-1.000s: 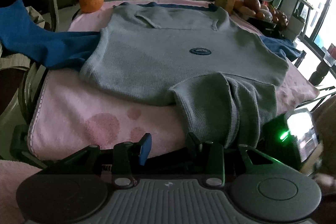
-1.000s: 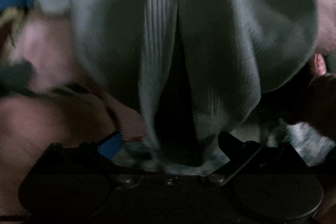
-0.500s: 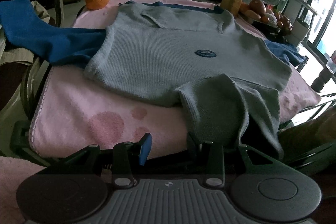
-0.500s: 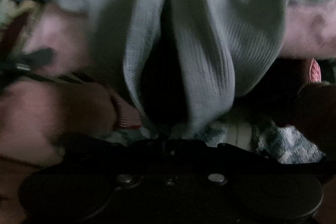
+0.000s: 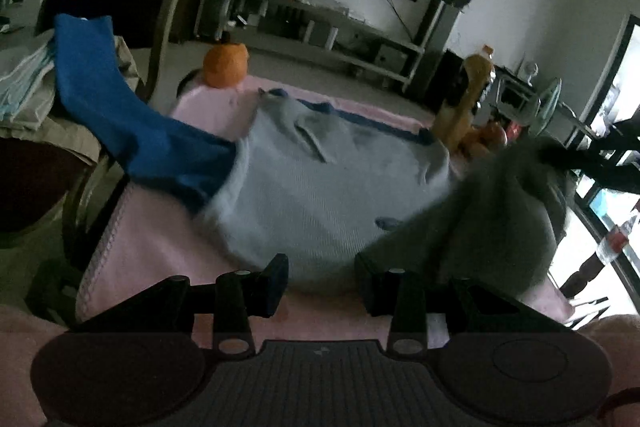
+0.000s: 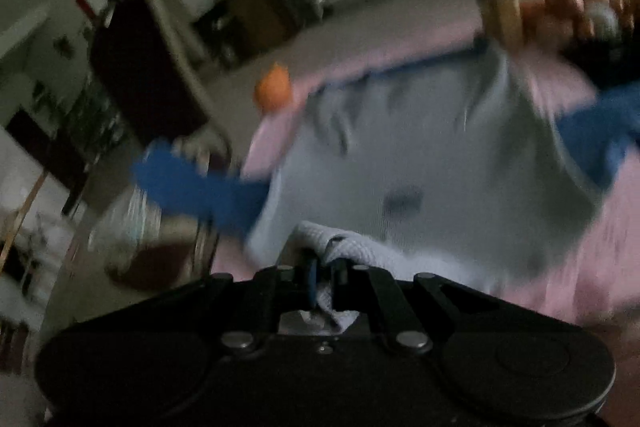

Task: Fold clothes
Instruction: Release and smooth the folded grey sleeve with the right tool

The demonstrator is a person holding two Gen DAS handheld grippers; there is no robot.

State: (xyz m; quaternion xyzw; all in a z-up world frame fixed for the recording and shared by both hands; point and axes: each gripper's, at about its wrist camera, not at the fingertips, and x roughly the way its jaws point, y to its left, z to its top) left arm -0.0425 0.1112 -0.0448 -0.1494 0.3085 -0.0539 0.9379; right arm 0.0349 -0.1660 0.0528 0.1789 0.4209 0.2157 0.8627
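Your right gripper (image 6: 325, 281) is clamping a bunched edge of the grey sweater (image 5: 320, 187), its fingers pressed together on the knit; that fold is hanging raised at the right of the left wrist view. Your left gripper (image 5: 322, 283) is hovering with fingers spread, grasping nothing; the sweater is lying across the pink cloth (image 5: 148, 247), partly covering a blue garment (image 5: 132, 131), with an orange (image 5: 225, 65) sitting at the far corner.

My left gripper (image 5: 321, 281) was a matte black unit — two round caps flanking a ribbed grey centre plate, with silver screws at the finger pivots and a blue pad on one finger. The right gripper (image 6: 322, 281) matched it: black housing, round caps, bright screws, crossed black linkage bars — and a thin blue pad edge between its fingers.
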